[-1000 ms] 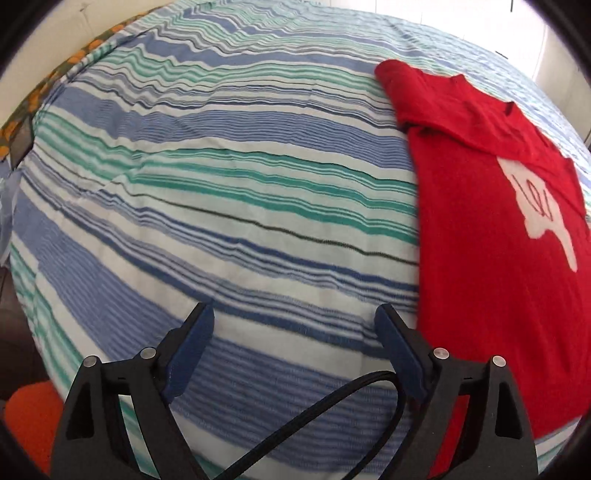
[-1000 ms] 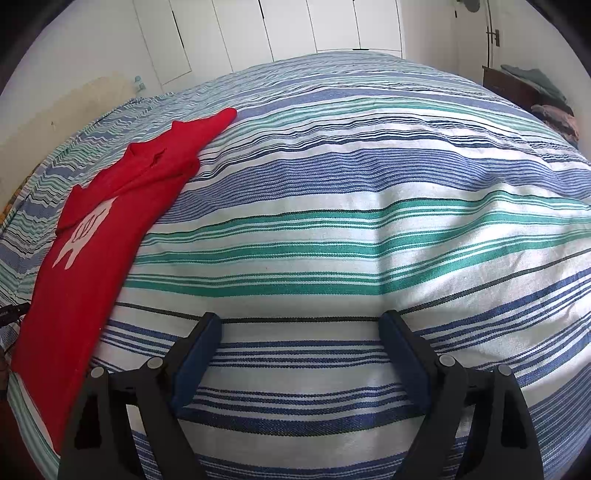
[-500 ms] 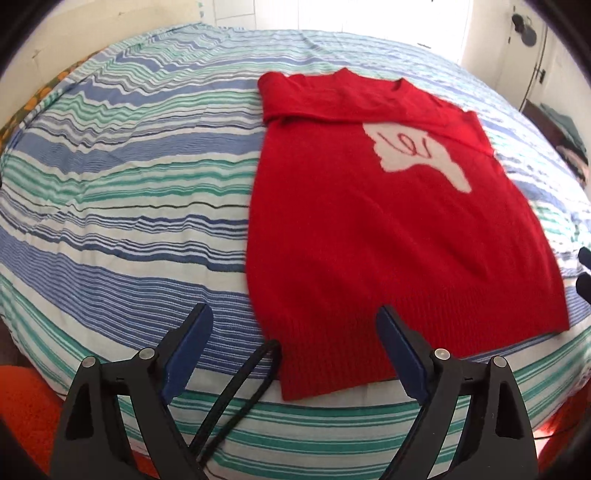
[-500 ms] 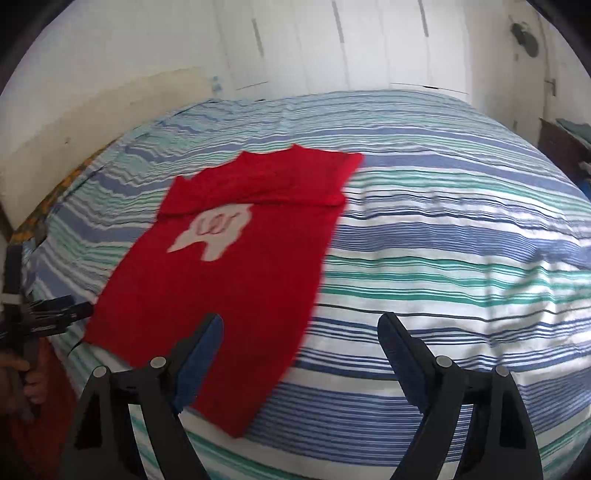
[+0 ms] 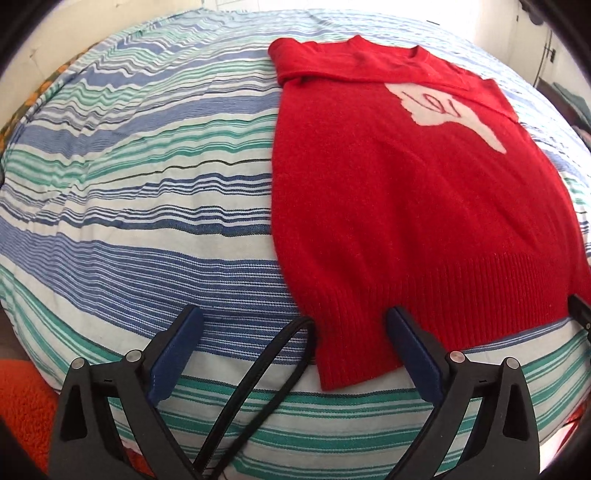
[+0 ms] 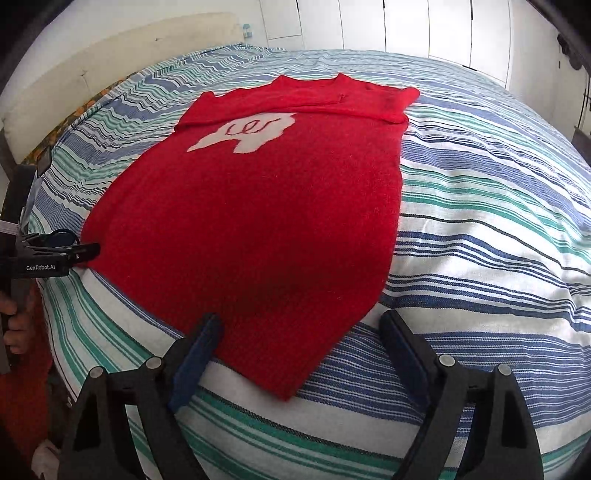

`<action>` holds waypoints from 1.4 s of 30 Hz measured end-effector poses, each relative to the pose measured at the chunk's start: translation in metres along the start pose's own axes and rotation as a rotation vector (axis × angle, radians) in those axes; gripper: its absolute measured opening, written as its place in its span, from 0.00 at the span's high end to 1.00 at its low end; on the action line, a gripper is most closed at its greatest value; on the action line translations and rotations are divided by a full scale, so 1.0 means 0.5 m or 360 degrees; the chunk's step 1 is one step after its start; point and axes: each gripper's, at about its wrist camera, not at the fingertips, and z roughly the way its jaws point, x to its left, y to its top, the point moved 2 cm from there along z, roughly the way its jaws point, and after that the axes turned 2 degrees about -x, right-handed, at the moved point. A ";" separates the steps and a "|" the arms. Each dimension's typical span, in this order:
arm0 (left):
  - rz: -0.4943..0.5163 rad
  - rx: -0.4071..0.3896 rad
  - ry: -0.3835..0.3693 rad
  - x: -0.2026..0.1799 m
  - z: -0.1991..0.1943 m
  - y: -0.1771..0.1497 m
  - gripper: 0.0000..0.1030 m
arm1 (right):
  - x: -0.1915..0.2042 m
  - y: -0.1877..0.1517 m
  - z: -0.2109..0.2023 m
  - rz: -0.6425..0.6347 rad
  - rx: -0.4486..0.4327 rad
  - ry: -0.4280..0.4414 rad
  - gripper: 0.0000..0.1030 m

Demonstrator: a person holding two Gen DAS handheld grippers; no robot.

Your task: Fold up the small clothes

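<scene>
A red knitted sweater point(image 5: 406, 203) with a white motif lies flat on the striped bed cover point(image 5: 147, 221), its sleeves folded in across the chest. My left gripper point(image 5: 293, 314) hovers over the sweater's near left hem corner. Its jaws are opening, and the corner lies under the gap with neither pad pressing on it. In the right wrist view the sweater point(image 6: 266, 221) fills the middle. My right gripper point(image 6: 301, 319) stands open over the near right hem corner. The left gripper point(image 6: 92, 251) shows there at the hem's far left end.
A black cable point(image 5: 258, 387) trails over the bed's near edge between the left fingers. Something orange and fleecy point(image 5: 22, 398) sits below the bed at left. A hand point(image 6: 14, 325) holds the left gripper's handle. Beige headboard point(image 6: 110, 59) and white wardrobe doors point(image 6: 443, 29) stand behind.
Both views have swung from bare striped cover onto the sweater. Each gripper now sits over a hem corner at the bed's near edge. The left jaws stand slightly wider.
</scene>
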 end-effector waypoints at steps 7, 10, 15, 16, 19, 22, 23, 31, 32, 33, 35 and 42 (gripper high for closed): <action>-0.0002 0.0009 0.0013 0.000 0.002 0.001 0.02 | 0.002 -0.002 -0.004 -0.0010 -0.0015 -0.0009 0.14; -0.0003 0.0013 0.0014 0.000 0.003 0.001 0.01 | 0.003 -0.003 -0.003 -0.0015 -0.0024 -0.0012 0.13; -0.0002 0.0012 0.0015 0.000 0.004 0.001 0.01 | 0.003 -0.003 -0.002 -0.0018 -0.0027 -0.0011 0.13; -0.0002 0.0013 0.0014 0.000 0.004 0.001 0.01 | 0.003 -0.003 -0.002 -0.0017 -0.0027 -0.0011 0.13; -0.0003 0.0013 0.0014 0.001 0.004 0.001 0.01 | 0.003 -0.003 -0.002 -0.0018 -0.0027 -0.0011 0.12; -0.0002 0.0013 0.0013 0.001 0.005 0.001 0.00 | 0.004 -0.003 -0.001 -0.0019 -0.0030 -0.0010 0.12; -0.0001 0.0013 0.0013 0.001 0.004 0.001 0.00 | 0.004 -0.003 -0.001 -0.0020 -0.0031 -0.0009 0.12; -0.0001 0.0012 0.0016 0.001 0.008 -0.001 0.00 | 0.005 -0.003 0.000 -0.0021 -0.0031 -0.0010 0.11; -0.0001 0.0012 0.0015 0.002 0.008 -0.001 0.00 | 0.005 -0.004 0.000 -0.0021 -0.0031 -0.0011 0.11; -0.0001 0.0011 0.0015 0.001 0.008 0.000 0.00 | 0.005 -0.003 0.000 -0.0021 -0.0031 -0.0011 0.11; 0.0000 0.0012 0.0015 0.001 0.008 0.000 0.00 | 0.006 -0.003 0.000 -0.0023 -0.0032 -0.0012 0.11; -0.0002 0.0013 0.0016 0.001 0.008 0.002 0.00 | 0.006 -0.004 0.001 -0.0023 -0.0032 -0.0012 0.10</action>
